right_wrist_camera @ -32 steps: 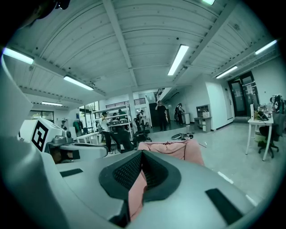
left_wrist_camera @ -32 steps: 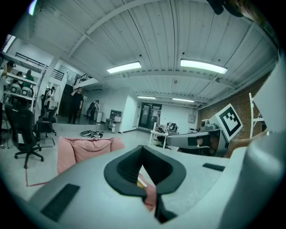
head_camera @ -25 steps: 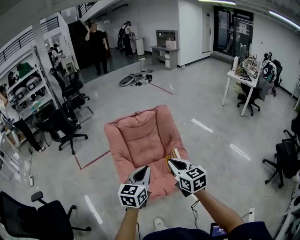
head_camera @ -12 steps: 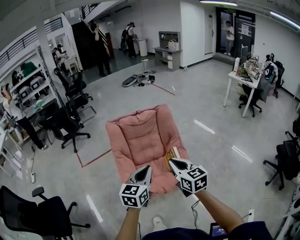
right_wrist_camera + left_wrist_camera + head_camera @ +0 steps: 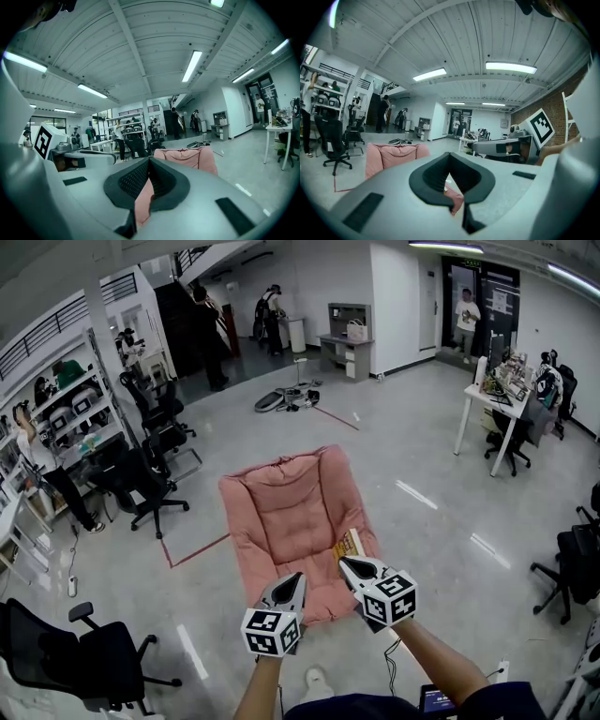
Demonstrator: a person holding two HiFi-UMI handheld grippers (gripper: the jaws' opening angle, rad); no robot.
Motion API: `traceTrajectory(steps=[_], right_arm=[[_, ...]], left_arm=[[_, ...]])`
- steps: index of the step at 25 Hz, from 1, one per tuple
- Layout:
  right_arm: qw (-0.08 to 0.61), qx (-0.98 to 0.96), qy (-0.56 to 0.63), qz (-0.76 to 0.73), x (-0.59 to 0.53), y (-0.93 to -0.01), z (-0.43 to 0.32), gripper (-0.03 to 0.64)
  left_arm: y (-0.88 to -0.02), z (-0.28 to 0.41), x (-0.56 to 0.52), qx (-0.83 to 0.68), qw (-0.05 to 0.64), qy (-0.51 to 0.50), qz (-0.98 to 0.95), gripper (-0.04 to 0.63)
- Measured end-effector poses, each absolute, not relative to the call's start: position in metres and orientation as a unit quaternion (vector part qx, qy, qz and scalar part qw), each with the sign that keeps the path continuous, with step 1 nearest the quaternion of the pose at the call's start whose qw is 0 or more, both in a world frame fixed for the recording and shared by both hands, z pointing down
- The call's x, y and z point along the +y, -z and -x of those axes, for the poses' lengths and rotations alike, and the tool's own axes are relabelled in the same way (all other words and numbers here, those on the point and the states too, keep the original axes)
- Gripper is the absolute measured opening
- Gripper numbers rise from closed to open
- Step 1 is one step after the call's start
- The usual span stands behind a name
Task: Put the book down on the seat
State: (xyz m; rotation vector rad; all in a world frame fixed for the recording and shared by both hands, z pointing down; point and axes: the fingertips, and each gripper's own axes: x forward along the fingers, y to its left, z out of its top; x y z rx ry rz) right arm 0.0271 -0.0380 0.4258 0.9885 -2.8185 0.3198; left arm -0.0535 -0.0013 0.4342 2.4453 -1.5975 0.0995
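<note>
An open-plan office with a workshop side. Left of the gripper fingers stand black swivel office chairs and white metal storage shelves. Far beyond and right of them is a cluttered white desk on a polished grey floor. Long ceiling strip lights run overhead.

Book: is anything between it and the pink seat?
No, nothing visible. The book is at the pink seat's right edge, just ahead of the right gripper, and the rest of the seat is bare.
</note>
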Motion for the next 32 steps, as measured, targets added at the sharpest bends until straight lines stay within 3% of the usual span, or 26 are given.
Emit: traceTrajectory(steps=[32], right_arm=[[0.059, -0.939, -0.104, -0.322, -0.001, -0.423, -0.05, 0.02]], left_arm=[[-0.436, 0.025, 0.034, -0.538, 0.111, -0.031, -0.835, 0.005]])
